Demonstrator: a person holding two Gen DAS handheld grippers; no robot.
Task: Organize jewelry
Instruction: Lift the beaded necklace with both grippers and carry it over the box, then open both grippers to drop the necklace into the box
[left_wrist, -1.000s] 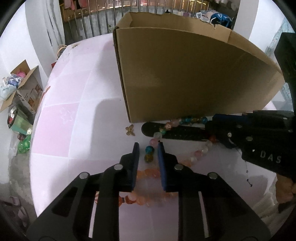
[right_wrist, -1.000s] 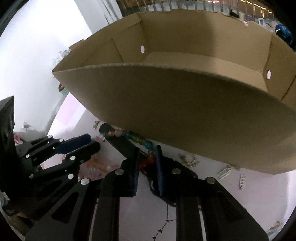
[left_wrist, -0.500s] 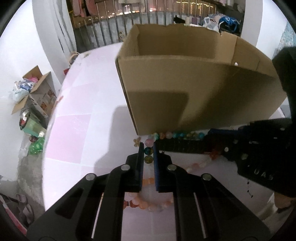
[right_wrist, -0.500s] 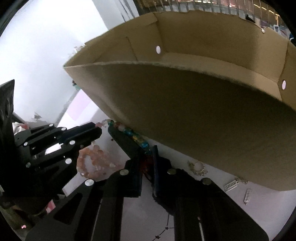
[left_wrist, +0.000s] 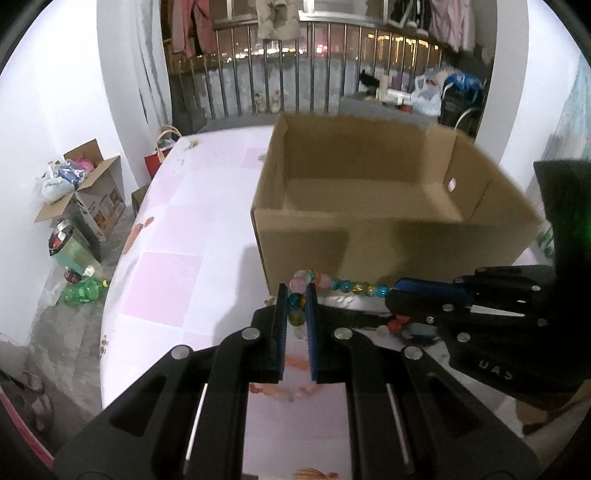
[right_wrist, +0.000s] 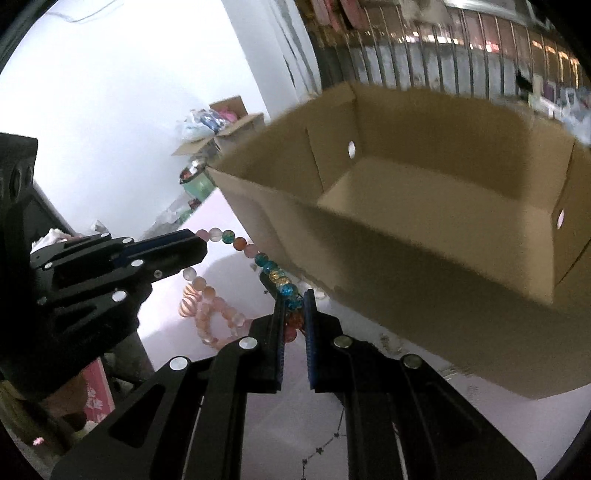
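Two handheld grippers carry a beaded necklace (left_wrist: 343, 286) stretched taut between them above a pink-checked table (left_wrist: 166, 280). The left gripper (left_wrist: 296, 306) is clamped on beads at one end; the right gripper (right_wrist: 294, 314) is likewise clenched on beads at the other. Below the strand, a pink bead bracelet (right_wrist: 214, 317) lies on the tabletop. Just beyond stands an open, empty cardboard box (left_wrist: 369, 206), the likely destination. Done well, both hands would rise level, clear the near wall, and loosen their grip only once the hanging loop is inside.
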